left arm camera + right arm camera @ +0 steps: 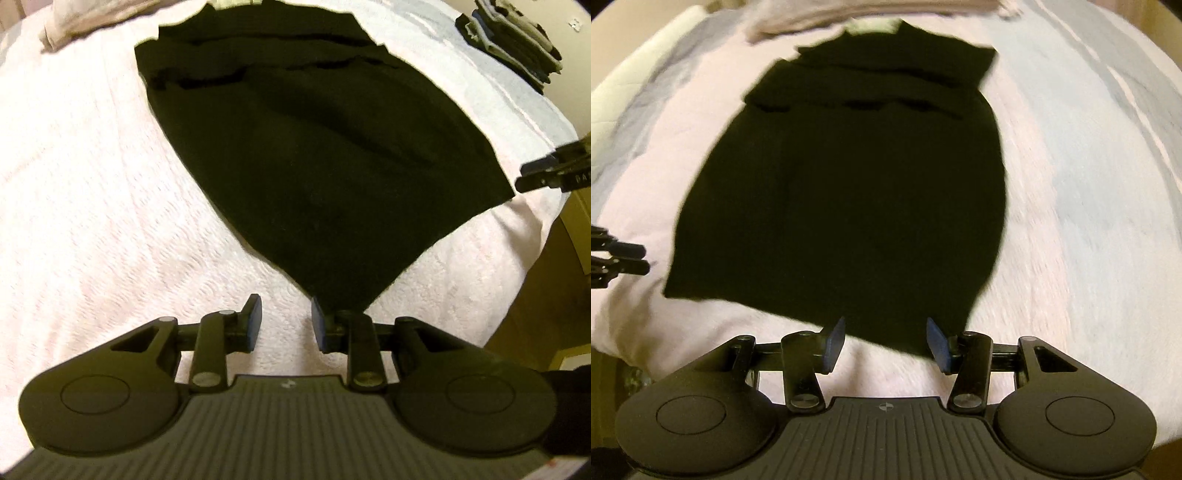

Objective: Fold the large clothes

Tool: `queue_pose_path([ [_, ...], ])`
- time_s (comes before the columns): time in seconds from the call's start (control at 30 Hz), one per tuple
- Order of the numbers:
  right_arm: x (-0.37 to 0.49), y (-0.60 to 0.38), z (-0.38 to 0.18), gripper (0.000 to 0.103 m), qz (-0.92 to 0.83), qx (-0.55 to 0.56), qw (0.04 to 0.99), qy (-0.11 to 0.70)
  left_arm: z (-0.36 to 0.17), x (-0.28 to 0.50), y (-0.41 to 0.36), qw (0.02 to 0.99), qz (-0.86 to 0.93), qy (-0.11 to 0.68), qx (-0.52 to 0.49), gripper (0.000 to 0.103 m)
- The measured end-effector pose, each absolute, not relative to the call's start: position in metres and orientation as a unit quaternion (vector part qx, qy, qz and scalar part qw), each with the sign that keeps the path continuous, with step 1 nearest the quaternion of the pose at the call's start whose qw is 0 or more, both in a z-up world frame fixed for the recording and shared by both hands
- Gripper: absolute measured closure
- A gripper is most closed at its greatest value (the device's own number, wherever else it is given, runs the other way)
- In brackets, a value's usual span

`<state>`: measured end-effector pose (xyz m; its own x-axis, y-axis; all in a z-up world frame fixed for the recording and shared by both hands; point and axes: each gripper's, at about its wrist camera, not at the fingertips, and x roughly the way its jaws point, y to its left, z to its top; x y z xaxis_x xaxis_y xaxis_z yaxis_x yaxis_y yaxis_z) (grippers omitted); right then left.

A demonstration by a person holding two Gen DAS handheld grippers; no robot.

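Note:
A large black garment (332, 155) (857, 184) lies flat on a pale pink bedspread (92, 184) (1052, 258), with its far end folded over in layers. My left gripper (287, 323) is open just above the bedspread. The garment's near corner touches its right finger, and nothing sits between the fingers. My right gripper (886, 343) is open at the garment's near hem, and black cloth lies under the gap between its fingers. Each gripper also shows at the edge of the other's view: the right gripper (535, 175) and the left gripper (631, 258).
A stack of folded dark and grey clothes (517, 40) sits at the far right of the bed. A beige bundle of cloth (70, 22) (871, 11) lies beyond the garment's far end. The bed's edge drops off at the right, toward yellowish furniture (580, 229).

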<state>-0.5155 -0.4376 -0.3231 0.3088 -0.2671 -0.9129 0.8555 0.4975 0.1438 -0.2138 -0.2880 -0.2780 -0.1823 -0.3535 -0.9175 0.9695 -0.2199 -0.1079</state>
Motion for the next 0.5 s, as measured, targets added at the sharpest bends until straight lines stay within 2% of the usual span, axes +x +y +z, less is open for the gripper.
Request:
queue_pose_path([
  [0.1, -0.511, -0.431, -0.323, 0.052, -0.355, 0.288, 0.756, 0.468, -0.266, -0.212, -0.288, 0.49, -0.683, 0.36, 0.405, 0.075],
  [0.23, -0.507, -0.411, -0.344, 0.049, -0.302, 0.171, 0.775, 0.528, -0.267, -0.219, -0.287, 0.463, -0.718, 0.3, 0.425, 0.061],
  [0.3, -0.503, -0.393, -0.352, 0.048, -0.271, 0.108, 0.777, 0.557, -0.277, -0.234, -0.29, 0.446, -0.732, 0.266, 0.44, 0.059],
  [0.5, -0.513, -0.379, -0.385, 0.048, -0.23, 0.017, 0.78, 0.582, -0.315, -0.257, -0.246, 0.37, -0.763, 0.089, 0.523, 0.054],
])
